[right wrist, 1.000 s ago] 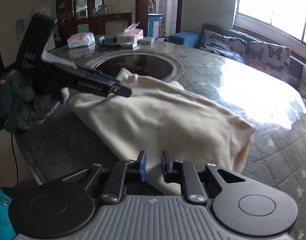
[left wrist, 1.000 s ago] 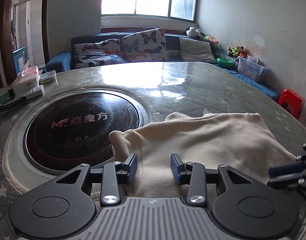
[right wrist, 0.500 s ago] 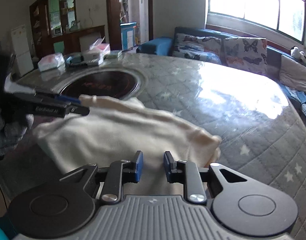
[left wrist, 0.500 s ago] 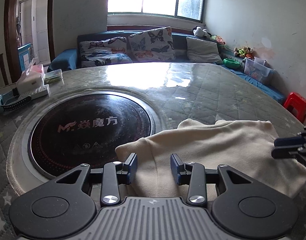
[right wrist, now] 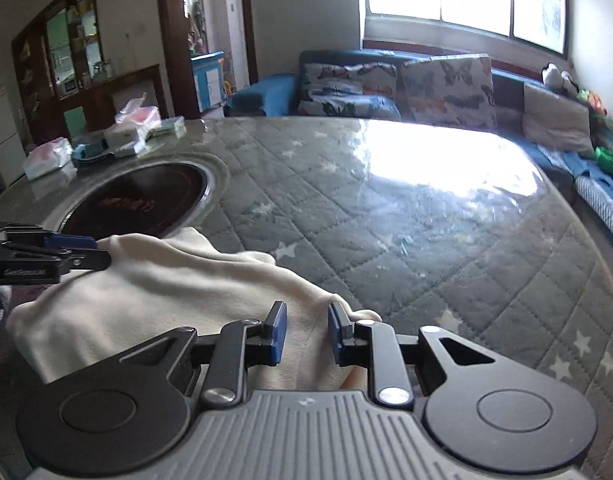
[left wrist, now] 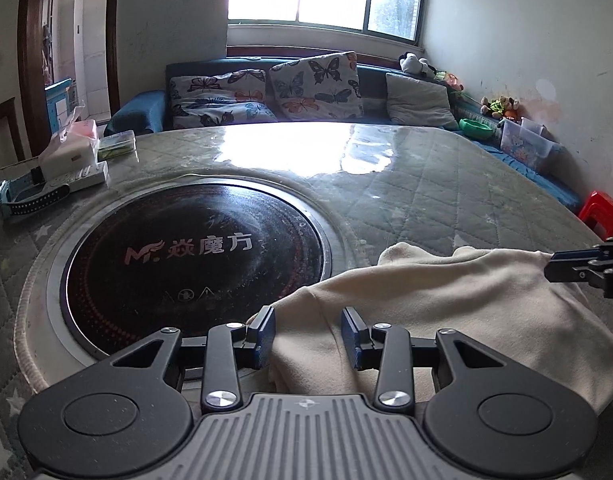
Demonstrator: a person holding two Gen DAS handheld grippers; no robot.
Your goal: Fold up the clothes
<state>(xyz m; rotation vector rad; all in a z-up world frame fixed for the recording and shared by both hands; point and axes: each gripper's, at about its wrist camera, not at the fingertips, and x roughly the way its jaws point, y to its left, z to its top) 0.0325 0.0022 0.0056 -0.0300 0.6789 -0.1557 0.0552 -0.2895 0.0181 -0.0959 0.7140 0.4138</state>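
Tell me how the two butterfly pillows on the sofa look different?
The left butterfly pillow lies low and slumped; the right butterfly pillow stands propped and taller. The left one looks wide, the right one squarer. Both are pale with coloured butterflies and rest on the blue sofa.

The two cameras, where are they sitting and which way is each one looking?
Left wrist: sits on the left gripper, looks down along it at the cream garment, the round black cooktop and the sofa; the right gripper shows at the right edge.
Right wrist: sits on the right gripper, looks across the garment and quilted table toward the sofa and window; the left gripper shows at the left edge.
Shared: garment, cooktop, table, sofa.
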